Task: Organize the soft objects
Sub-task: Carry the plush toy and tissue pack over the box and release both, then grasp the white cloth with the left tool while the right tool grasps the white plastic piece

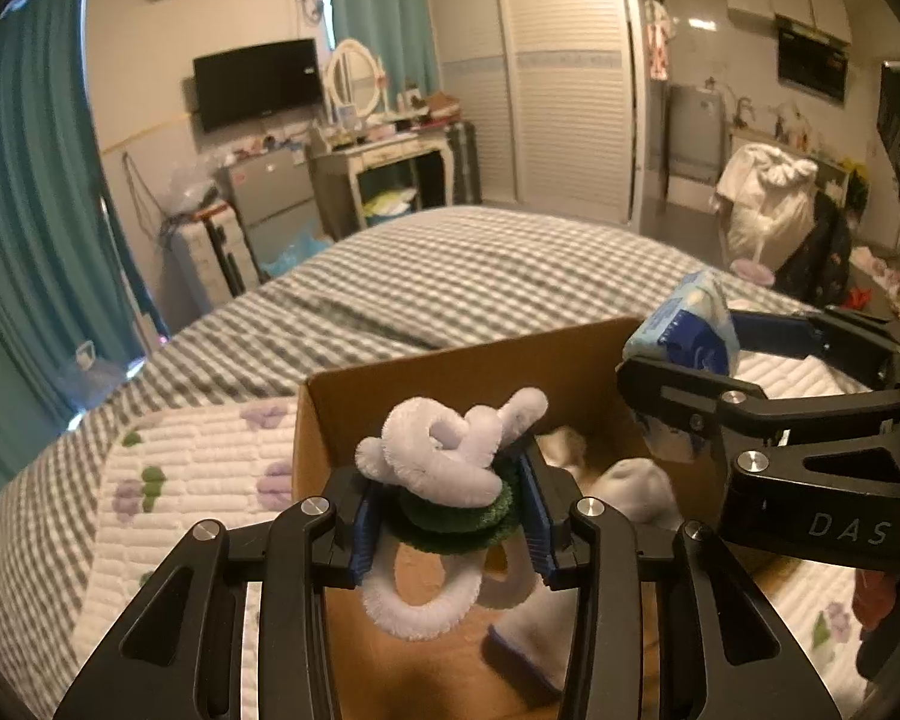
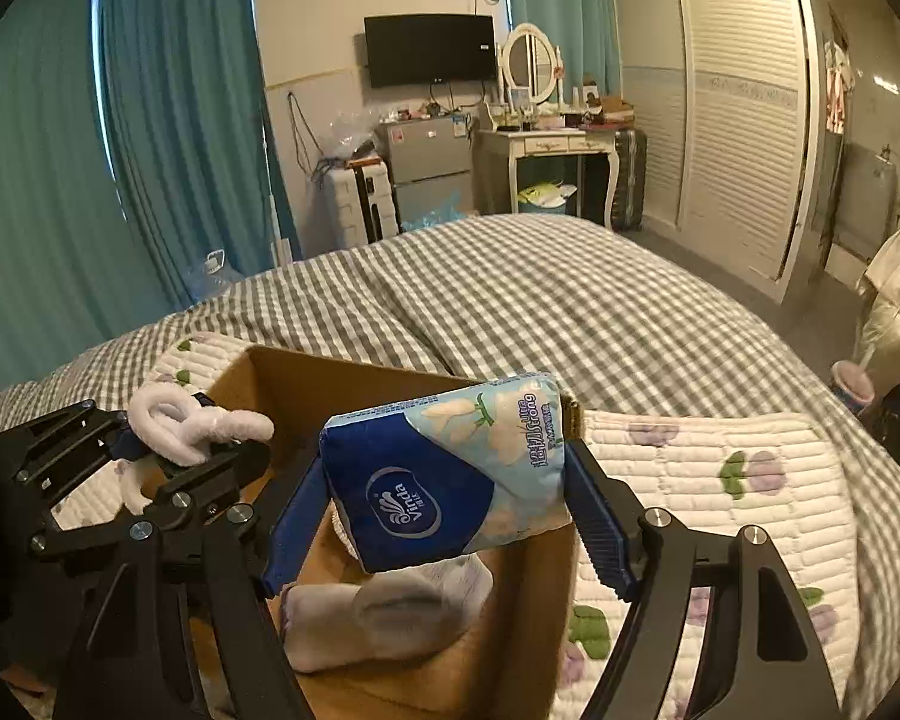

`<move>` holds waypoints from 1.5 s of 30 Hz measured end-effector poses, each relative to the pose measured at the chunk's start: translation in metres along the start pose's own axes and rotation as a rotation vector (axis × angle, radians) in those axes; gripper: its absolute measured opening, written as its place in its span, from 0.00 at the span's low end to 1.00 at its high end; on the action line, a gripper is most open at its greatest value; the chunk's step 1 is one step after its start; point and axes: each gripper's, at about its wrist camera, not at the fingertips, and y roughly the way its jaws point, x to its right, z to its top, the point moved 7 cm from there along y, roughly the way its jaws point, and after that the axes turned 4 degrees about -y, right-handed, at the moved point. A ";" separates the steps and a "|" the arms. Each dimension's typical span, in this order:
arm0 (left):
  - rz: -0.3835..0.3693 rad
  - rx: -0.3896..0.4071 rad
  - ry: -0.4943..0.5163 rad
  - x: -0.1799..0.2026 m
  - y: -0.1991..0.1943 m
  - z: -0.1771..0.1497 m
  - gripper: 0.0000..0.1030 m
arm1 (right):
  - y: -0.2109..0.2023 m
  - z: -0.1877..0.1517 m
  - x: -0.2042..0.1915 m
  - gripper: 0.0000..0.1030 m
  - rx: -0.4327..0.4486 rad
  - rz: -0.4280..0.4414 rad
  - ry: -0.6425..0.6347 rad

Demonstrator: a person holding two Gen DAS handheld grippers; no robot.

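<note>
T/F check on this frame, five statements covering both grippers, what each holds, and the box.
1. The left gripper is shut on a fuzzy white and green toy. True.
2. The right gripper is open and holds nothing. False: it is shut on a blue tissue pack.
3. The cardboard box stands on a bare wooden floor. False: it sits on a white quilted pad on the checked bed.
4. White socks already lie inside the box. True.
5. The tissue pack lies flat on the box floor. False: it is held up between the right fingers, above the socks.
</note>
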 end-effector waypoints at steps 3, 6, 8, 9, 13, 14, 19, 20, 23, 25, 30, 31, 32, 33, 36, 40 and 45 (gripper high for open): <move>0.007 -0.014 -0.028 -0.003 0.002 -0.001 0.57 | 0.004 -0.002 0.002 0.76 -0.009 -0.001 0.007; 0.022 0.017 -0.082 -0.007 -0.014 0.006 0.78 | -0.006 0.001 0.007 0.85 -0.006 -0.009 0.029; 0.031 0.014 -0.097 -0.010 -0.026 0.011 0.78 | -0.023 0.005 0.009 0.85 0.007 -0.027 0.024; 0.032 0.016 -0.103 -0.012 -0.033 0.013 0.78 | -0.038 0.009 0.010 0.85 0.022 -0.030 0.023; 0.056 0.083 -0.095 -0.014 -0.088 0.030 0.78 | -0.101 0.029 0.009 0.88 0.083 -0.058 0.013; 0.065 0.110 -0.089 -0.013 -0.111 0.035 0.79 | -0.116 0.034 0.009 0.91 0.097 -0.064 0.013; 0.086 0.211 -0.093 -0.018 -0.201 0.050 0.91 | -0.211 0.047 -0.003 0.97 0.156 -0.105 -0.010; 0.092 0.233 -0.089 -0.019 -0.218 0.051 0.91 | -0.225 0.046 -0.007 0.99 0.159 -0.112 -0.018; 0.123 0.255 -0.087 -0.022 -0.253 0.048 0.91 | -0.266 0.038 -0.019 1.00 0.179 -0.128 -0.036; 0.115 0.265 -0.086 -0.022 -0.273 0.042 0.91 | -0.286 0.025 -0.028 1.00 0.175 -0.120 -0.050; 0.132 0.262 -0.044 -0.025 -0.292 0.007 0.91 | -0.298 -0.019 -0.046 1.00 0.150 -0.129 -0.056; 0.130 0.247 -0.041 -0.024 -0.288 0.001 0.91 | -0.295 -0.030 -0.047 1.00 0.139 -0.124 -0.049; 0.128 0.223 -0.038 -0.024 -0.282 -0.009 0.91 | -0.289 -0.040 -0.049 1.00 0.126 -0.119 -0.045; 0.126 0.195 -0.039 -0.025 -0.273 -0.019 0.91 | -0.279 -0.056 -0.053 1.00 0.104 -0.113 -0.042; 0.122 0.113 -0.048 -0.031 -0.240 -0.059 0.91 | -0.245 -0.098 -0.059 1.00 0.032 -0.108 -0.028; 0.118 0.011 -0.067 -0.031 -0.195 -0.117 0.91 | -0.195 -0.146 -0.065 1.00 -0.059 -0.089 -0.003; 0.111 -0.087 -0.117 -0.030 -0.154 -0.174 0.90 | -0.145 -0.192 -0.070 1.00 -0.146 -0.070 0.024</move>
